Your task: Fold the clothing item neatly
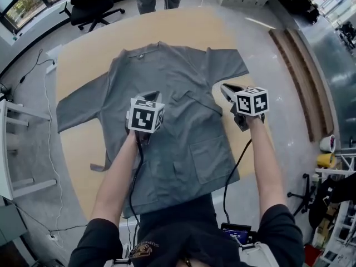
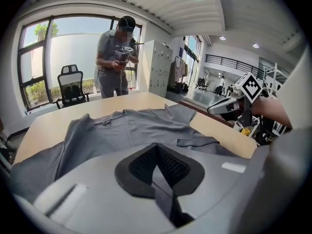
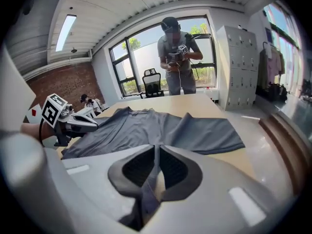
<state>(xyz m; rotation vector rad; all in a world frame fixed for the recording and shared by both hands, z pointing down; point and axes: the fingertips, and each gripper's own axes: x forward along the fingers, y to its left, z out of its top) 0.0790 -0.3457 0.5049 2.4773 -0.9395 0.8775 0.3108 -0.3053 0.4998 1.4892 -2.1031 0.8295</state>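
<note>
A grey wrap shirt [image 1: 183, 127] lies spread flat, front up, on the tan table [image 1: 89, 60], both sleeves out to the sides. Its tie strap [image 1: 203, 103] lies slanting across the chest. My left gripper [image 1: 151, 95] hovers over the middle of the shirt, jaws shut and nothing seen hanging from them. My right gripper [image 1: 225, 87] is in the air at the shirt's right side, just below the right sleeve. Its jaws are closed to a narrow slit. In the left gripper view the right gripper [image 2: 210, 110] carries no cloth.
A person [image 2: 117, 57] stands at the far side of the table holding a device. A black office chair [image 1: 92, 4] stands behind the table at the left. White lockers [image 3: 241, 67] line the back wall. Cables run over the floor to the left.
</note>
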